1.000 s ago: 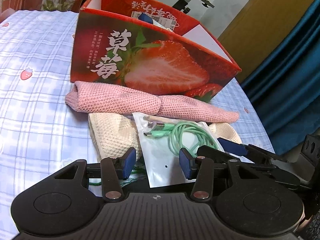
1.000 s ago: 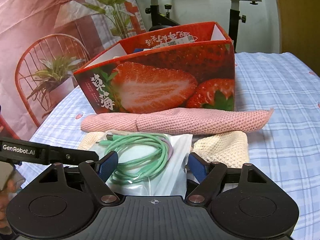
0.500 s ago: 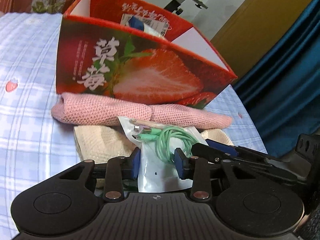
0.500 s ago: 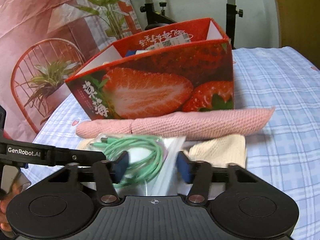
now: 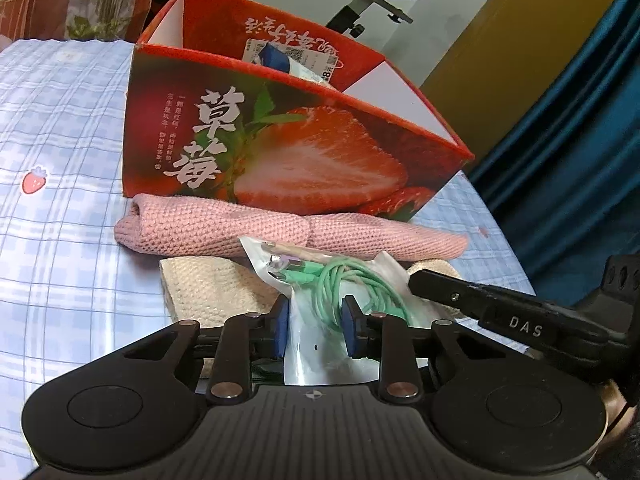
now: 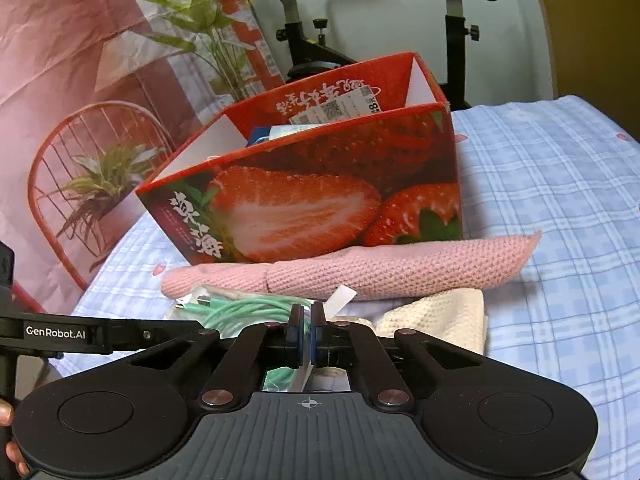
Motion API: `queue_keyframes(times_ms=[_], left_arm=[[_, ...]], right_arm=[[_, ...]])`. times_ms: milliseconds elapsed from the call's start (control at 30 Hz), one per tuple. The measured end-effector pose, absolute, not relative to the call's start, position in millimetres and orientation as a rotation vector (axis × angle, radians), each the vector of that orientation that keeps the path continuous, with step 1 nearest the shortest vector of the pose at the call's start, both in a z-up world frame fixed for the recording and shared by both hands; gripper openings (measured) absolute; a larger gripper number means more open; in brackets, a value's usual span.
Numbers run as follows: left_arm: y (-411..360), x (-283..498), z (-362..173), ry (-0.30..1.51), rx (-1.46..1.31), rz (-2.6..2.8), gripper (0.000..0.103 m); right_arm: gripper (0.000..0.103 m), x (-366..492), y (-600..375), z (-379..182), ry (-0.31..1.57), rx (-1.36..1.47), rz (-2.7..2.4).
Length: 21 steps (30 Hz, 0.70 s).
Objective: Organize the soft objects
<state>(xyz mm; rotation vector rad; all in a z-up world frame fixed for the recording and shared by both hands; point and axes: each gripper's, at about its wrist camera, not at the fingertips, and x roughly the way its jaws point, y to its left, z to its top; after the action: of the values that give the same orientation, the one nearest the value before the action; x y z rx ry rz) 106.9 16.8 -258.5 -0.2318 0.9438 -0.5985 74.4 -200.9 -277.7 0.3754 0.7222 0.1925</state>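
A clear bag (image 5: 316,360) with a coiled green cable (image 5: 360,280) lies on a cream knitted cloth (image 5: 212,288), in front of a folded pink knitted cloth (image 5: 240,228). My left gripper (image 5: 314,320) has the bag's near end between its blue pads; its jaws are closing and squeeze the bag narrow. My right gripper (image 6: 306,328) is shut on the bag's other edge (image 6: 340,300), beside the green cable (image 6: 248,312). The pink cloth (image 6: 400,268) and cream cloth (image 6: 440,312) lie just beyond it. Each gripper's black body shows at the side of the other's view.
A red strawberry-printed box (image 5: 280,152) stands open-topped right behind the pink cloth, with packets inside it (image 6: 336,112). Everything rests on a blue checked tablecloth (image 6: 560,200). An exercise bike (image 6: 304,52) and a blue curtain (image 5: 580,120) stand beyond the table.
Both grippers have closed from wide apart onto the cable bag. The bag is now crumpled and lifted a little between them. The cloths and box have not moved.
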Motion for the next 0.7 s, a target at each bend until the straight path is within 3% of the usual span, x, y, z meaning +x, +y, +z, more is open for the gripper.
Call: queue_keyframes(times_ms=[100,333,500,633,700], left_arm=[[20,107,-263,0.952,-0.256,-0.594,0.029],[20,110,-268,0.958,-0.259,-0.59,0.031],[21,111,-271,0.962,-0.268,-0.59,0.034],[19,110,-272,0.957,-0.262,-0.591,0.033],[17,109,-270,0.947,-0.242,-0.594,0.032]], right_arm=[[0.025,75,-207,-280,0.748,0.417,0.193],[0.036,82,-208,-291,0.816,0.475,0.231],[0.051,98,-210,-299,0.867,0.545,0.253],[0.051,106,-208,-301,0.889,0.555,0.261],[0.041,108,-206,-299,0.894,0.538,0.248]])
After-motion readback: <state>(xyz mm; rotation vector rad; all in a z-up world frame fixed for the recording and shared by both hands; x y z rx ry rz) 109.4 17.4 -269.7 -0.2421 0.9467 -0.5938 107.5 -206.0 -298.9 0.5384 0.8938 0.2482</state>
